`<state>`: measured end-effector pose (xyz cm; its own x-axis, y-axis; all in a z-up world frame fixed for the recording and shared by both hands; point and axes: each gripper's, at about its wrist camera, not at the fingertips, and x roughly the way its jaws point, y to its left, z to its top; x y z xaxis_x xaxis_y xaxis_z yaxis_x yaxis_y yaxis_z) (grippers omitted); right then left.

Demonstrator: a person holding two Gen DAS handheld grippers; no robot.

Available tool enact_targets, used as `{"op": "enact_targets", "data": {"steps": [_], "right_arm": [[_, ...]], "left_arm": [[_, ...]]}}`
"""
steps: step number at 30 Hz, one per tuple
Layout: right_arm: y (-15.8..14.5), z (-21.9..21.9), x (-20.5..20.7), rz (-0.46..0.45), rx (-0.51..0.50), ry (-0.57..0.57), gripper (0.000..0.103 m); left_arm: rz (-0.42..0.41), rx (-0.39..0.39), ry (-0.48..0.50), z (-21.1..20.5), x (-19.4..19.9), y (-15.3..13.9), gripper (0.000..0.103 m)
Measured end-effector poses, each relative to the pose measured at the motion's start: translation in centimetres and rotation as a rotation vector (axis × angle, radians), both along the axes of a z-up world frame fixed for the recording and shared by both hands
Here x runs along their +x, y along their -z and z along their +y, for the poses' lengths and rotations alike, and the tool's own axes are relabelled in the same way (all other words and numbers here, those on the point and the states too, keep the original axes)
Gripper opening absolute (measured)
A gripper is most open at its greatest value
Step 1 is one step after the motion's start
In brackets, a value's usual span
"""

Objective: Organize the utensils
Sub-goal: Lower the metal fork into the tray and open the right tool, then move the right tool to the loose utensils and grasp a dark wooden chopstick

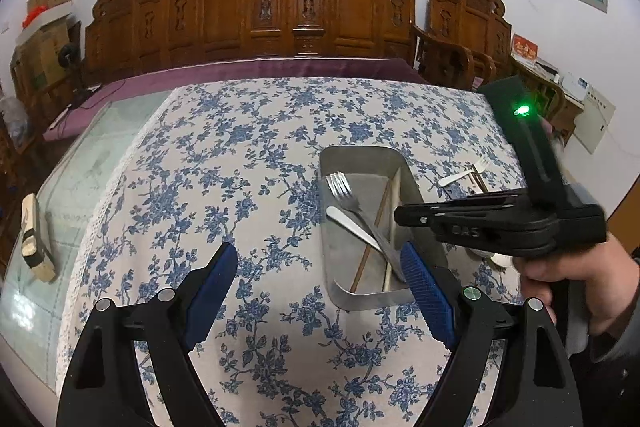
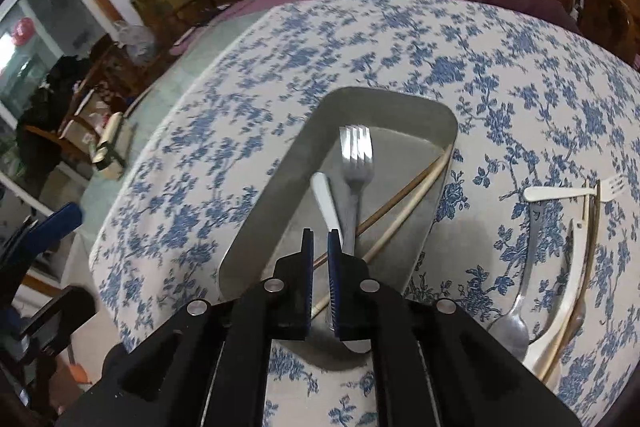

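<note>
Stainless steel tells you where you stand: the metal tray (image 2: pixel 276 187) on the floral tablecloth (image 2: pixel 280 67) already holds a fork (image 2: pixel 356 163), a second pale handle just left of that fork, and a pair of wooden chopsticks (image 2: pixel 404 199) lying crosswise with their tips on the tray's right rim. That part looks done.

To the right of the tray, loose on the cloth, you have a spoon (image 2: pixel 516 311), a white plastic fork (image 2: pixel 568 193), and at least one more white utensil and a wooden piece beside them. Those are what is left, by my reading.

Your right gripper (image 2: pixel 319 239) sits above the tray's near end with its pads nearly together and nothing visible between them. Your left gripper (image 1: pixel 316 283) is spread wide and empty, just left of the tray's near corner.
</note>
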<state>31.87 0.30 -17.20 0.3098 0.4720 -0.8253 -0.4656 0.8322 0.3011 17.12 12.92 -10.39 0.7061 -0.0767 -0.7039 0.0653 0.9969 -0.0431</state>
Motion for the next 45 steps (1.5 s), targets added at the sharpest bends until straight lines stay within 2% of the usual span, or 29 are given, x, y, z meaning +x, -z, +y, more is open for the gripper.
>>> {"op": "enact_targets", "data": {"steps": [6,13,16,17,20,27,39,45], "right_arm": [[-2.7,-3.6,-3.0,-0.089,0.0,-0.044,0.01],[-4.4,-10.1,-5.3,-0.144,-0.024,0.003,0.01],[-4.5,-12.9,-5.7,-0.161,-0.049,0.033,0.025],[-4.4,-13.8,-5.8,-0.167,-0.061,0.043,0.025],[-3.9,-16.0,-5.7,-0.172,-0.101,0.063,0.025],[-1.2,-19.4,-4.3,-0.116,-0.11,0.12,0.025],[4.0,-20.0,-0.9,-0.002,-0.064,0.178,0.025],[5.3,-19.6,0.7,0.034,-0.073,0.208,0.016]], "left_arm": [[0.005,0.014,0.033,-2.3,0.4,0.0,0.08],[0.018,-0.001,0.075,-5.9,1.7,0.2,0.08],[0.029,-0.005,0.097,-7.5,2.5,0.4,0.08],[0.033,-0.009,0.105,-8.1,2.8,0.5,0.08],[0.043,-0.019,0.125,-9.6,3.7,0.9,0.08],[0.073,-0.02,0.174,-12.7,5.3,2.4,0.08],[0.132,-0.022,0.22,-15.5,6.2,5.0,0.08],[0.144,-0.021,0.226,-16.1,6.3,5.6,0.08]]}}
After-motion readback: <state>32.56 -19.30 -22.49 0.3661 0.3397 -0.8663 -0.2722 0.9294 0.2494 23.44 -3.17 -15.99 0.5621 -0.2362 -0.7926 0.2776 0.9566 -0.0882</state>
